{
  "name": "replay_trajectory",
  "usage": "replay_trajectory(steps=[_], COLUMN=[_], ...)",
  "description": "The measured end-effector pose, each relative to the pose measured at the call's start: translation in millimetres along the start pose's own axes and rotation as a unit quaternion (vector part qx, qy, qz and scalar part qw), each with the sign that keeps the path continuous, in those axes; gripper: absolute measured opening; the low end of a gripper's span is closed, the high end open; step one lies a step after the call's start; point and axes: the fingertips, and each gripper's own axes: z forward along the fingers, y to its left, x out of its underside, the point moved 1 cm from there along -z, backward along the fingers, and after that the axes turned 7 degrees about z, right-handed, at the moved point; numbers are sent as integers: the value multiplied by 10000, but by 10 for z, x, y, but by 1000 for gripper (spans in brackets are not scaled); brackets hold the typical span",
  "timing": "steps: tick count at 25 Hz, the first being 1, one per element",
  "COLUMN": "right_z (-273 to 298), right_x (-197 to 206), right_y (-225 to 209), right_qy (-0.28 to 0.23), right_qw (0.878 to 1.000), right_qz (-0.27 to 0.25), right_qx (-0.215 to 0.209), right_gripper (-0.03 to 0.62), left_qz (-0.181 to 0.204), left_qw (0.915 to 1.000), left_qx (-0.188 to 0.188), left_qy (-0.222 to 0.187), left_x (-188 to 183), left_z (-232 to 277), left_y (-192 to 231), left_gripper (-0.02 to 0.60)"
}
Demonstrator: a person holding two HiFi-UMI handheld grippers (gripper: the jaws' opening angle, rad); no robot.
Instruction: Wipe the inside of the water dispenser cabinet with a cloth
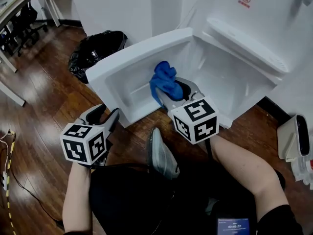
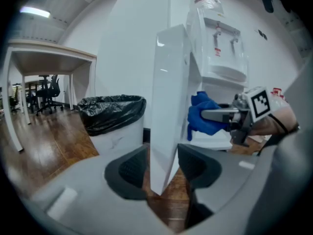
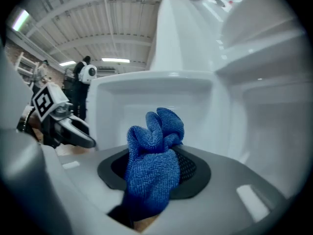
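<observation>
The white water dispenser's cabinet stands open, its door swung out to the left. My right gripper is shut on a bunched blue cloth, held close to the door's recessed inner face near the hinge side. In the right gripper view the cloth fills the gap between the jaws, with the door's inner panel just ahead. My left gripper is at the door's lower free corner. In the left gripper view the door's edge sits clamped between the jaws of the left gripper.
A bin lined with a black bag stands left of the door. A person's shoe rests on the wooden floor below the cabinet. A white appliance sits at the right. Table legs and a cable are at the far left.
</observation>
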Motion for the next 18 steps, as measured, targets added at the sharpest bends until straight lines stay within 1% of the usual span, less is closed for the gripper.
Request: replay_trajectory(steps=[2, 5, 7, 9, 11, 13, 15, 18], right_z=[94, 44, -66, -143, -111, -16, 51, 85], right_x=[-16, -201, -355, -453, -470, -453, -413, -283], right_y=[525, 1199, 1560, 1821, 1866, 1701, 1415, 783], right_qy=[-1, -237, -426, -528, -500, -419, -369, -258], right_qw=[9980, 9887, 9799, 9722, 9713, 9757, 9824, 9935], right_qz=[-130, -1, 34, -86, -192, -156, -219, -363], right_qx=[-620, -1478, -1950, -2278, -2318, -2146, -1819, -1052], right_gripper=[164, 164, 164, 164, 164, 164, 164, 164], left_qz=[-135, -357, -460, -568, -660, -698, -701, -668], left_qw=[9998, 9992, 9988, 9982, 9977, 9974, 9973, 9975], left_qx=[98, 134, 78, 54, 52, 32, 20, 91], left_qy=[89, 150, 169, 161, 146, 172, 214, 195], left_x=[47, 102, 125, 139, 152, 175, 195, 184], left_z=[36, 56, 50, 40, 34, 38, 47, 55], left_y=[-6, 26, 74, 118, 139, 138, 126, 101], left_gripper=[194, 193, 193, 186, 168, 152, 146, 147])
